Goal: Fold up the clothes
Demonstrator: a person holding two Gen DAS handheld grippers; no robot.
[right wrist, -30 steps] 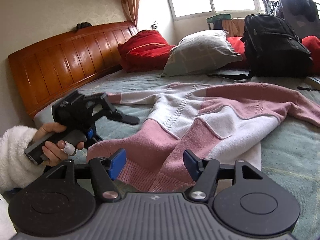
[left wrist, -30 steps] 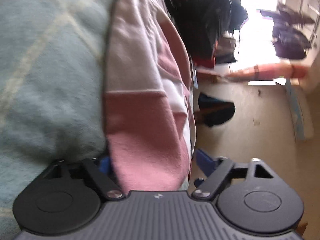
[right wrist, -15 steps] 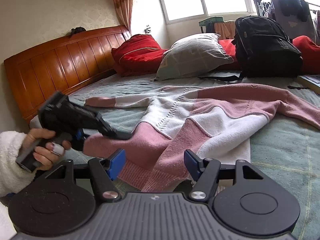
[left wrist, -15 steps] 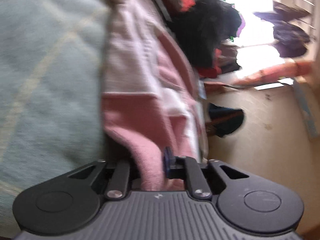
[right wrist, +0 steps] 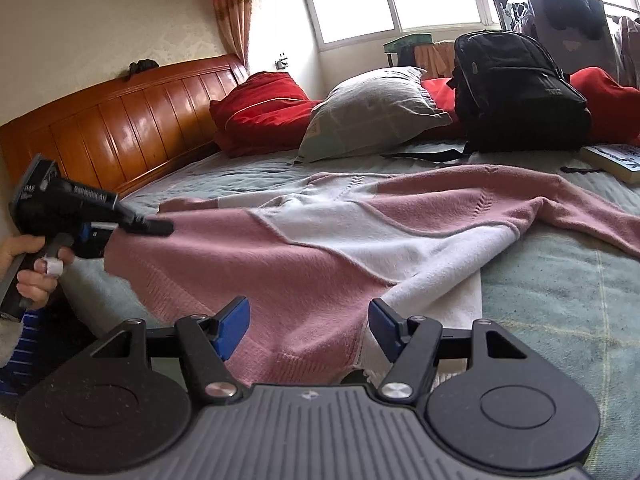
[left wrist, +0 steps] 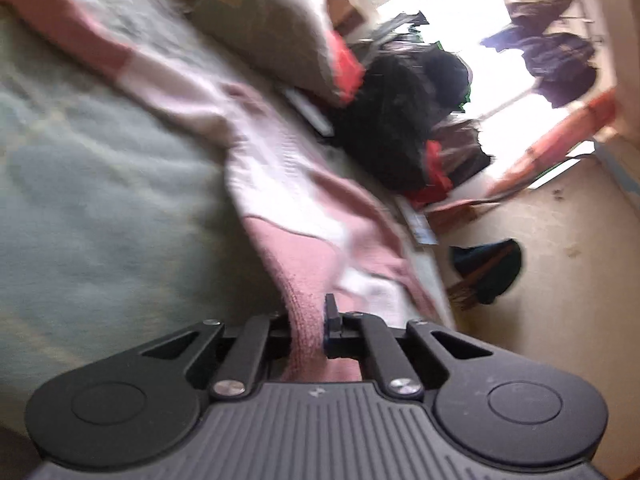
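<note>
Pink-and-white sweater point(right wrist: 320, 236) spread on bed point(right wrist: 560, 292), long axis sleeve to sleeve across the right wrist view. Left tool point(left wrist: 316, 330) pressed together, pinching pink hem corner. Right tool point(right wrist: 308, 320) spread wide, hem edge lying between its fingers, not gripped. Right tool nearer free hem; likely next: pinch there.

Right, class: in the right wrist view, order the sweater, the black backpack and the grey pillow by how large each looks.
1. Sweater, largest; it also lies nearest the camera.
2 and 3. Black backpack and grey pillow look about alike, too close to rank.
</note>
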